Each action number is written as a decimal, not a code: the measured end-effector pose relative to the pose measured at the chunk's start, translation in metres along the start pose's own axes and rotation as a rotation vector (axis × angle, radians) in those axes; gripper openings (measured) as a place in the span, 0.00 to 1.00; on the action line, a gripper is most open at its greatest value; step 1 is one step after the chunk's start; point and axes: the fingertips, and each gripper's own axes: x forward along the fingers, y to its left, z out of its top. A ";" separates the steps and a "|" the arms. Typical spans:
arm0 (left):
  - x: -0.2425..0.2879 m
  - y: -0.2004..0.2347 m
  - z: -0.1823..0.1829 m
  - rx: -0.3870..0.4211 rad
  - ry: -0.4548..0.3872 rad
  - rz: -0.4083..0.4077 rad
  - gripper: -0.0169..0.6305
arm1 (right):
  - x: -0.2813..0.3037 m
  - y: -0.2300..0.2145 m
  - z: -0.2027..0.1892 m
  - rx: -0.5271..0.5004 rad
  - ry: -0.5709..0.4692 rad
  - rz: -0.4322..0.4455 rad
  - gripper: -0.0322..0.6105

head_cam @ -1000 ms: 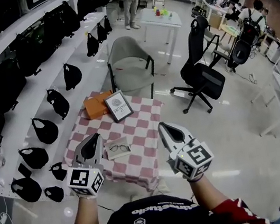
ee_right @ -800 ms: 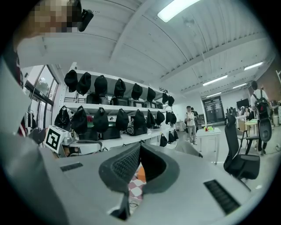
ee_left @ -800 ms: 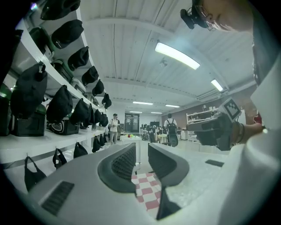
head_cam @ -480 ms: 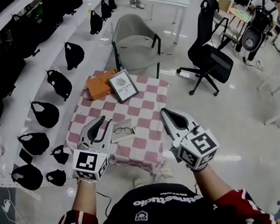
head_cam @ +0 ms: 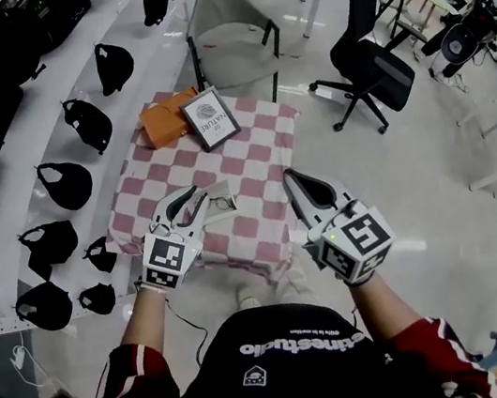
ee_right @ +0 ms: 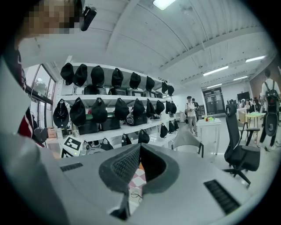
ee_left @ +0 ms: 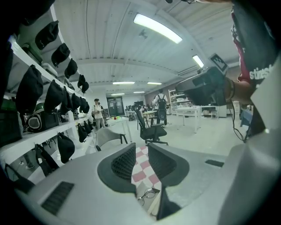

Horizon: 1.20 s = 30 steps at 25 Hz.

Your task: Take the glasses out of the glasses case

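A pair of thin-rimmed glasses [head_cam: 222, 204] lies on a pale open case [head_cam: 225, 191] at the near side of the red-and-white checked table [head_cam: 251, 159]. My left gripper [head_cam: 193, 196] hangs just left of the glasses, its jaws a little apart with nothing between them. In the left gripper view the glasses [ee_left: 148, 194] and the case [ee_left: 156, 205] show below the left gripper [ee_left: 141, 147]. My right gripper [head_cam: 293, 179] is over the table's near right edge, apart from the case, shut and empty. The right gripper [ee_right: 139, 149] has the glasses [ee_right: 137, 195] far below it.
An orange box [head_cam: 168, 120] and a framed picture [head_cam: 211, 119] stand at the table's far side. A grey chair [head_cam: 228, 30] is behind the table and a black office chair [head_cam: 377, 66] to its right. Shelves of black bags [head_cam: 65, 183] run along the left.
Both grippers have come forward over the table's near edge. The left one now sits beside the glasses with its jaws slightly parted. The glasses and case have not moved.
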 end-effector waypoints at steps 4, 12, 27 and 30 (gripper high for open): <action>0.020 -0.004 -0.026 0.053 0.054 -0.038 0.15 | 0.003 -0.007 -0.006 0.010 0.016 -0.007 0.04; 0.050 -0.006 -0.076 0.118 0.146 -0.098 0.15 | 0.013 -0.018 -0.015 0.012 0.044 -0.021 0.04; 0.101 -0.023 -0.196 0.162 0.387 -0.245 0.15 | 0.026 -0.036 -0.034 0.027 0.087 -0.044 0.04; 0.111 -0.023 -0.211 0.174 0.424 -0.262 0.15 | 0.024 -0.042 -0.039 0.029 0.095 -0.057 0.04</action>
